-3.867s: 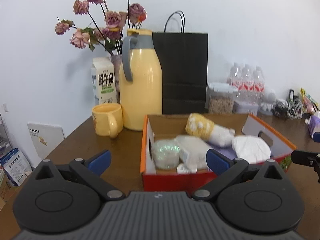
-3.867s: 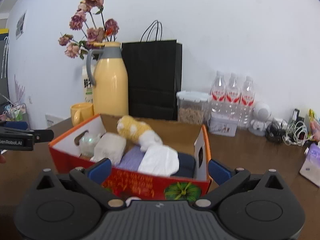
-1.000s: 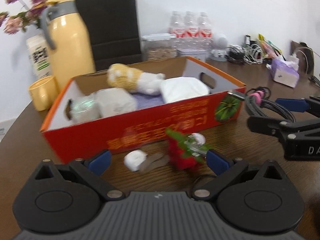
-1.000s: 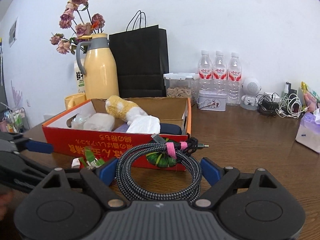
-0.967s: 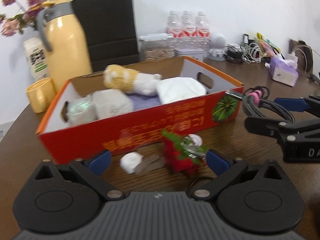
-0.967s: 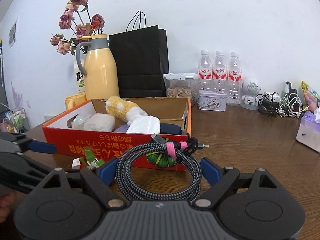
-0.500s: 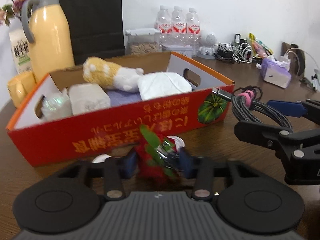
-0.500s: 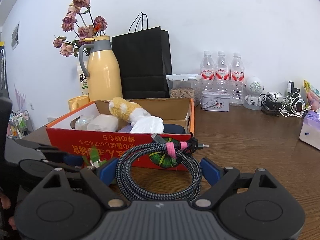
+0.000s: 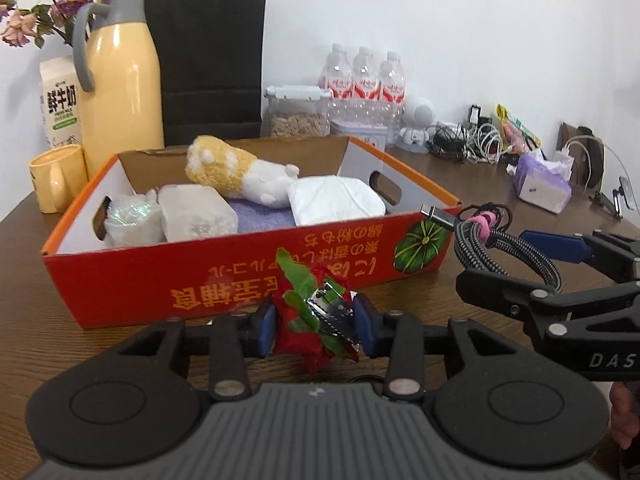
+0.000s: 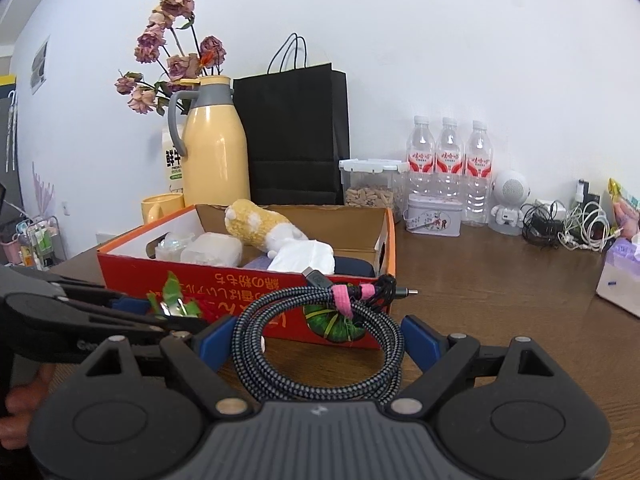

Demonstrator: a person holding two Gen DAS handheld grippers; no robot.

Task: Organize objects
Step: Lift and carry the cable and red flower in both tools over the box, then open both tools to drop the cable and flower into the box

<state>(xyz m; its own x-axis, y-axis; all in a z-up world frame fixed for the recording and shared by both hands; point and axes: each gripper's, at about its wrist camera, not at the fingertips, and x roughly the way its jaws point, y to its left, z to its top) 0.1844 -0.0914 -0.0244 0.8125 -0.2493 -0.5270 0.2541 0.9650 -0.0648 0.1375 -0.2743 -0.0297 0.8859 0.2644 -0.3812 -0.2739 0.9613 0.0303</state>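
Your left gripper has just clamped the red-and-green toy by the box's front wall; your right gripper grips the coiled cable; both look box-bound.

left tongs now clamped on red-green ornament, lifted off table

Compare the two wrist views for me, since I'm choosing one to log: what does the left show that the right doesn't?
Only the left wrist view shows the left gripper head-on, its jaws shut on the red-and-green toy, and the box's left handle hole. Only the right wrist view shows the whole cable coil lying between the right gripper's jaws, and the tin clearly. Both show the box, the plush, the thermos and the bottles.
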